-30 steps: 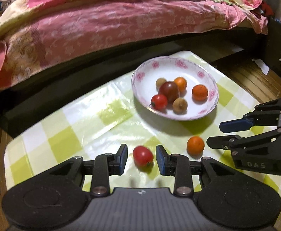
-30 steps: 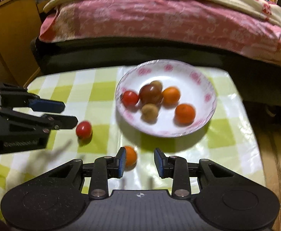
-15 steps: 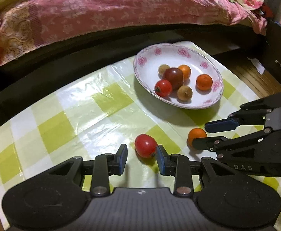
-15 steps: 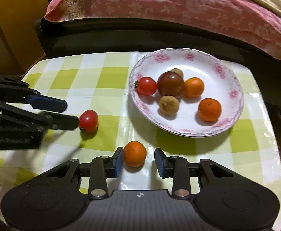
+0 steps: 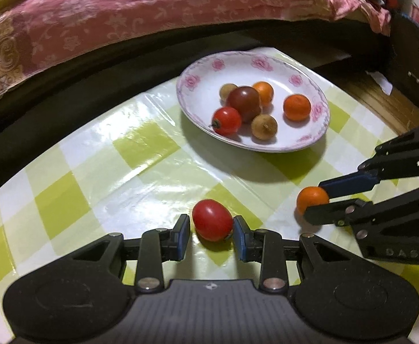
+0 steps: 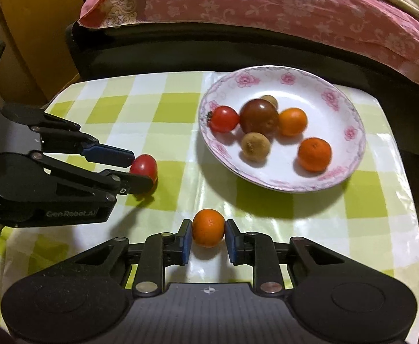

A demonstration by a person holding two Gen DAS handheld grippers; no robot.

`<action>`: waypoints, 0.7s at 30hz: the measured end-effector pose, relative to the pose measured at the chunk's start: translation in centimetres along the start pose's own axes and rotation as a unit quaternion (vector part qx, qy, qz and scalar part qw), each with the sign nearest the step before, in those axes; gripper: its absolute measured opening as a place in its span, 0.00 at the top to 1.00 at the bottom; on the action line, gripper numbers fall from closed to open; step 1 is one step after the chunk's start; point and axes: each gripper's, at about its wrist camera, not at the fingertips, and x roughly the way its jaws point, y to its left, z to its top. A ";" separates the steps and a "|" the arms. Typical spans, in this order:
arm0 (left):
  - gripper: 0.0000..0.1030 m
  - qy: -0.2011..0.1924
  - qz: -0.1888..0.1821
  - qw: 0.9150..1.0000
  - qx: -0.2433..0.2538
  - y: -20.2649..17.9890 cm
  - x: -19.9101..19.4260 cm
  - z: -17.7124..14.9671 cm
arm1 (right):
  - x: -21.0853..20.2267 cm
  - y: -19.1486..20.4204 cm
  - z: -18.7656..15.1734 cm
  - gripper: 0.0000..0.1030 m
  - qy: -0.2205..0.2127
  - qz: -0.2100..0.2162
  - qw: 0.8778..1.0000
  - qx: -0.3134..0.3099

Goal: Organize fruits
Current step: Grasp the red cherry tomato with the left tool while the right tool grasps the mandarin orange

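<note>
A red tomato (image 5: pixel 212 220) lies on the checked tablecloth between the jaws of my left gripper (image 5: pixel 211 233); the right pad touches it, a small gap shows at the left pad. It also shows in the right wrist view (image 6: pixel 144 166). A small orange (image 6: pixel 208 231) sits between the jaws of my right gripper (image 6: pixel 208 240), both pads against it. It also shows in the left wrist view (image 5: pixel 312 199). A white floral plate (image 5: pixel 269 66) behind holds several fruits: tomatoes, oranges, brown longans.
A bed with a pink quilt (image 5: pixel 152 14) runs along the far side of the table. A wooden cabinet (image 6: pixel 34 37) stands at the left. The tablecloth (image 5: pixel 140 166) ends close behind the plate (image 6: pixel 350 154) and at the right.
Both grippers moved forward and down. The tomato now sits between the left jaws and the orange between the right jaws, and the right jaws have narrowed onto the orange.
</note>
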 end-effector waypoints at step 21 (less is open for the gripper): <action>0.62 -0.016 0.015 1.000 0.017 -1.2 1.9 0.9 | -0.5 -1.8 -0.8 0.80 0.001 0.007 1.000 0.024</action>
